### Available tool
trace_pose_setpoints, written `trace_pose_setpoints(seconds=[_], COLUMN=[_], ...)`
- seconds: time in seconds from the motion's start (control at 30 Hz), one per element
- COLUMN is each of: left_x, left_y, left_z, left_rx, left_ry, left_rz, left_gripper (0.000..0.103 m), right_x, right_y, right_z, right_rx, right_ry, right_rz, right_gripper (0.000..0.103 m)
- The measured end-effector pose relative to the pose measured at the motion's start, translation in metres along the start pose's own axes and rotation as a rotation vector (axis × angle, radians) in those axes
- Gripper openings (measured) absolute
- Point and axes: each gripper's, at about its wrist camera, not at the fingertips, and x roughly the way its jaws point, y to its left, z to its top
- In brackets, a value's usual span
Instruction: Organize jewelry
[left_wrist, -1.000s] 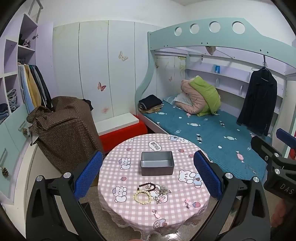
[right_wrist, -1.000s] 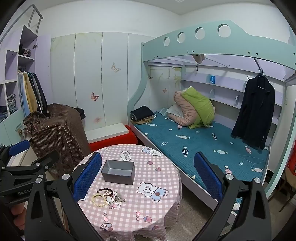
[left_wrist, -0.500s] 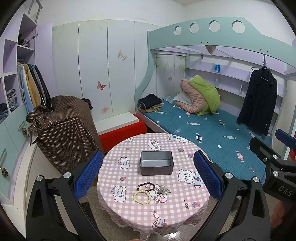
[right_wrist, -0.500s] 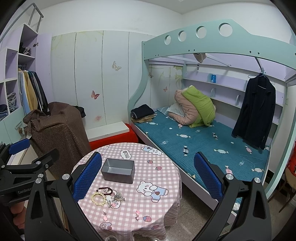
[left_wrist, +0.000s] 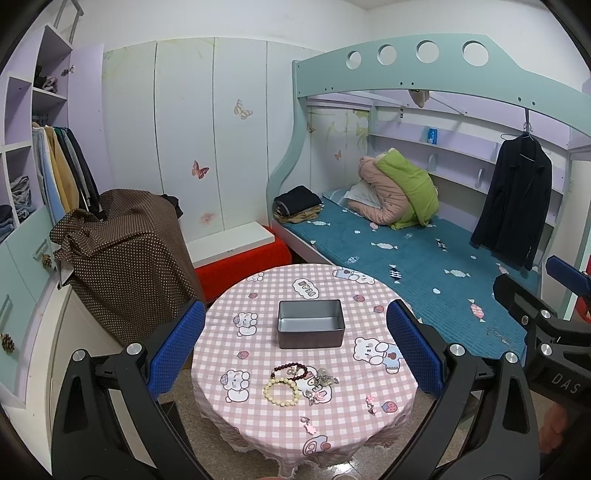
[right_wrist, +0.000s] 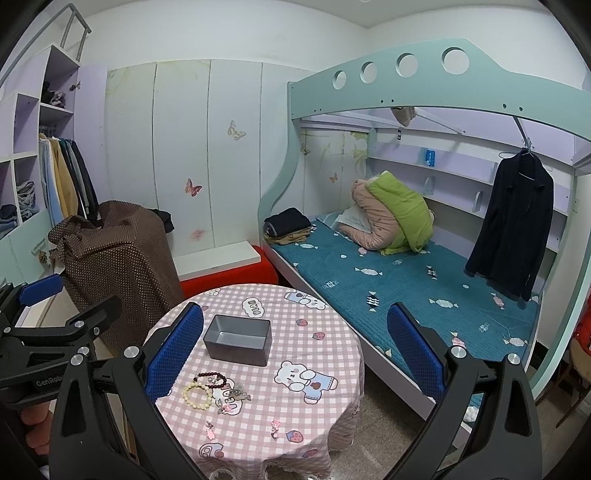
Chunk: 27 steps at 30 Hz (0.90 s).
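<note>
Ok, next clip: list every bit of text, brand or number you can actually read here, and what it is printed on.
"DAS": on the body of the right gripper, seen from the left wrist; the rest is cut off by the frame edge.
"GenRob": on the body of the left gripper, seen from the right wrist; the rest is hidden.
Speech-bubble print on the checked tablecloth: letters present, too small to read.
Small tag on the bed's back wall: too blurred.

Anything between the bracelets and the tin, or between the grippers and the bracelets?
Nothing visible. The cream bracelet and dark bracelet lie on bare tablecloth just in front of the open tin. Left gripper and right gripper are open, above the table.
</note>
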Motion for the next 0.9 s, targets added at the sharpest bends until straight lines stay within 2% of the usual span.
trace_pose_setpoints(seconds=[0.9], left_x=[0.0003], left_y=[-0.0037], left_z=[0.0012], left_rx=[0.005], left_ry=[0.005], left_rz=[-0.011], left_gripper=[0.098], right_x=[0.0037], right_y=[0.0075], right_z=[0.0077], right_rx=[-0.025], right_ry=[0.007], right_rz=[0.01], right_gripper=[0.096])
